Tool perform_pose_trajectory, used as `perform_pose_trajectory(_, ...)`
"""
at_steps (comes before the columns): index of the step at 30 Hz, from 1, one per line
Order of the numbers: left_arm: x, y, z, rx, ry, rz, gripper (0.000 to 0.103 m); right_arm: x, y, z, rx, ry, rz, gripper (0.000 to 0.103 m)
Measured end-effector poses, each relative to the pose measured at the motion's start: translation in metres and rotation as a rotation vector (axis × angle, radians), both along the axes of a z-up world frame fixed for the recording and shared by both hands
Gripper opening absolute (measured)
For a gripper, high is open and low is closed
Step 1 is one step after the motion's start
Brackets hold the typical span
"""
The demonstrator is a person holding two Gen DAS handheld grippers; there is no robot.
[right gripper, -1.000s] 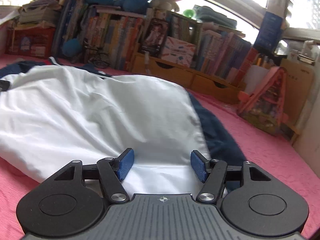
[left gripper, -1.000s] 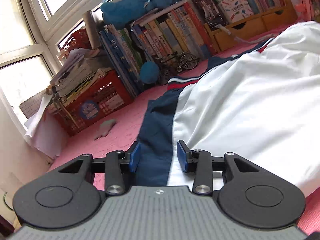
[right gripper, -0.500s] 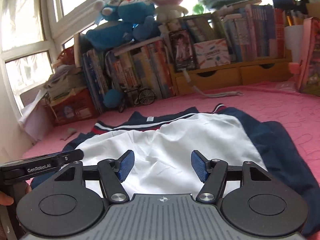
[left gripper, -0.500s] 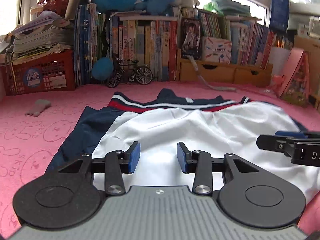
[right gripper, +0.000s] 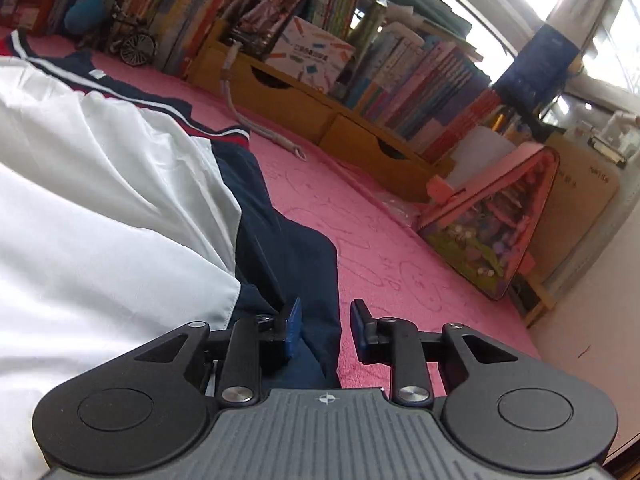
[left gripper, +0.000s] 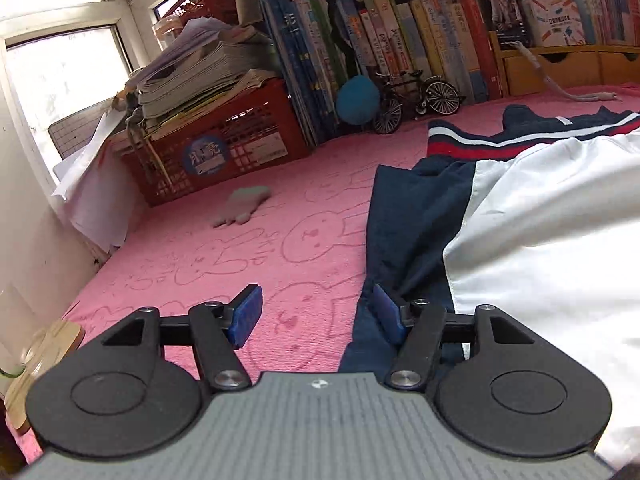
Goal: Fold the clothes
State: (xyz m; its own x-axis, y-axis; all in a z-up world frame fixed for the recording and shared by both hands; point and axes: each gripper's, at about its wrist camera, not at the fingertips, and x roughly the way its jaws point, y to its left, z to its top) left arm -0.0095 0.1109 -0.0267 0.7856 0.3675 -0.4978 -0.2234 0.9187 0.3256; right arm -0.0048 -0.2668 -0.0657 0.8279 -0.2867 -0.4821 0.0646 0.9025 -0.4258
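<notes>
lying flat on the pink mat (left gripper: pixel 224 248), jacket (left gripper: pixel 540 240) at frame right, ready for folding. left hand-held gripper (left gripper: pixel 316 314) opening beside its navy sleeve (left gripper: pixel 404 224); right hand-held gripper (right gripper: pixel 325 326) closing around the other sleeve (right gripper: pixel 288 248), not yet pinching.

Both grippers shifted outward to the jacket's sleeves

Left gripper (left gripper: pixel 316 317), earlier over the white-and-navy nylon jacket (left gripper: pixel 552 240), now straddles its left navy sleeve edge above the pink embossed blanket (left gripper: pixel 240 252), jaws opening. Right gripper (right gripper: pixel 325 328) moved onto the right navy sleeve (right gripper: pixel 296 264), jaws closing around it.
</notes>
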Motion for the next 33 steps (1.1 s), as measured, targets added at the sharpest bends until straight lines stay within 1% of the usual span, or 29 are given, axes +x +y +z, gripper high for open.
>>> perform_pose_trajectory(2, -0.005, 0.000, 0.020, -0.103, -0.051, -0.026, 0.053, -0.005, -0.005, 0.019, 0.094, -0.034, -0.009, 0.029)
perform_pose_trajectory(4, 0.001, -0.008, 0.037, -0.248, -0.084, -0.115, 0.053, -0.002, 0.003, 0.040, 0.249, -0.049, 0.088, 0.030)
perform_pose_trajectory(5, 0.010, -0.019, 0.039, -0.279, -0.084, -0.155, 0.054, 0.000, 0.007, 0.050, 0.330, -0.055, 0.142, 0.034)
perform_pose_trajectory(6, 0.019, -0.029, 0.040, -0.310, -0.084, -0.196, 0.054, 0.008, 0.018, 0.060, 0.436, -0.031, 0.231, 0.039)
perform_pose_trajectory(8, 0.037, -0.050, 0.043, -0.373, -0.083, -0.277, 0.054, 0.025, 0.040, 0.066, 0.550, 0.021, 0.359, 0.045)
perform_pose_trajectory(9, 0.045, -0.061, 0.041, -0.336, -0.076, -0.297, 0.053, 0.035, 0.057, 0.068, 0.564, 0.043, 0.408, 0.046)
perform_pose_trajectory(12, 0.070, -0.089, 0.030, -0.220, -0.046, -0.363, 0.053, 0.059, 0.089, 0.063, 0.506, 0.051, 0.427, 0.046)
perform_pose_trajectory(13, 0.075, -0.090, 0.026, -0.194, -0.036, -0.362, 0.053, 0.066, 0.092, 0.061, 0.494, 0.053, 0.423, 0.046)
perform_pose_trajectory(14, 0.080, -0.091, 0.022, -0.167, -0.026, -0.361, 0.053, 0.073, 0.092, 0.058, 0.472, 0.055, 0.404, 0.046)
perform_pose_trajectory(16, 0.088, -0.084, 0.013, -0.137, -0.010, -0.333, 0.053, 0.084, 0.084, 0.048, 0.406, 0.063, 0.309, 0.046)
perform_pose_trajectory(17, 0.090, -0.076, 0.007, -0.132, -0.004, -0.314, 0.053, 0.088, 0.072, 0.039, 0.382, 0.069, 0.245, 0.045)
perform_pose_trajectory(18, 0.092, -0.068, 0.000, -0.128, 0.003, -0.294, 0.056, 0.091, 0.058, 0.028, 0.360, 0.075, 0.179, 0.049)
perform_pose_trajectory(19, 0.092, -0.060, -0.005, -0.147, 0.006, -0.293, 0.057, 0.091, 0.045, 0.021, 0.374, 0.079, 0.145, 0.049)
perform_pose_trajectory(20, 0.093, -0.054, -0.005, -0.185, 0.011, -0.284, 0.059, 0.091, 0.031, 0.014, 0.397, 0.081, 0.118, 0.050)
perform_pose_trajectory(21, 0.094, -0.047, -0.005, -0.223, 0.017, -0.274, 0.060, 0.089, 0.024, 0.012, 0.398, 0.074, 0.100, 0.050)
perform_pose_trajectory(24, 0.096, -0.045, -0.006, -0.225, 0.027, -0.260, 0.061, 0.085, 0.018, 0.010, 0.373, 0.055, 0.071, 0.052)
perform_pose_trajectory(28, 0.097, -0.050, -0.007, -0.189, 0.037, -0.259, 0.063, 0.087, 0.024, 0.008, 0.326, 0.056, 0.054, 0.056)
perform_pose_trajectory(31, 0.099, -0.050, -0.007, -0.189, 0.040, -0.259, 0.063, 0.088, 0.022, 0.009, 0.340, 0.057, 0.045, 0.059)
perform_pose_trajectory(32, 0.099, -0.049, -0.006, -0.193, 0.039, -0.259, 0.064, 0.088, 0.018, 0.010, 0.361, 0.052, 0.033, 0.060)
perform_pose_trajectory(33, 0.098, -0.047, -0.006, -0.205, 0.038, -0.261, 0.065, 0.088, 0.013, 0.011, 0.385, 0.045, 0.018, 0.064)
